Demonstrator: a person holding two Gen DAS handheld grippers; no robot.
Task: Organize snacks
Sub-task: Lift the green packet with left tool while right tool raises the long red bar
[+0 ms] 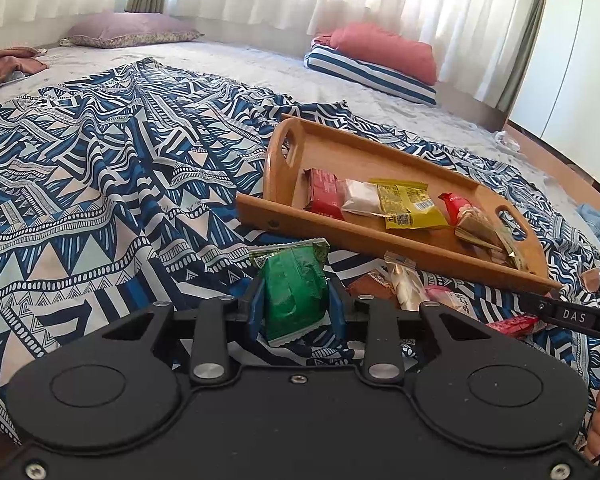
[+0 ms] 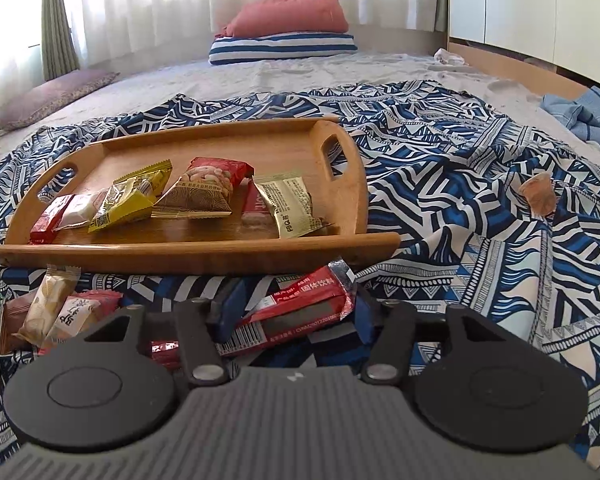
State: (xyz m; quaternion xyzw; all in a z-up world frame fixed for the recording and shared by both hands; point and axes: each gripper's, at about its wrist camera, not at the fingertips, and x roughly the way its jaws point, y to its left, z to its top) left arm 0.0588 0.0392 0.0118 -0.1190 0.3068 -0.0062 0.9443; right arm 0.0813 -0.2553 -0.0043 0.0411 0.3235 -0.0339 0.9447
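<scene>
left gripper clamps glossy green packet | right gripper clamps red bar

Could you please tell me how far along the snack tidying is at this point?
Roughly halfway. Several packets already lie in the wooden tray, among them a yellow packet and a peanut packet. In hand: the left claw grips a green packet, and the right claw is closed around a red bar. Left: a few packets on the patterned cloth before the tray.

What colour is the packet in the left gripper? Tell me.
Green packet, clearest in the left wrist view.
</scene>
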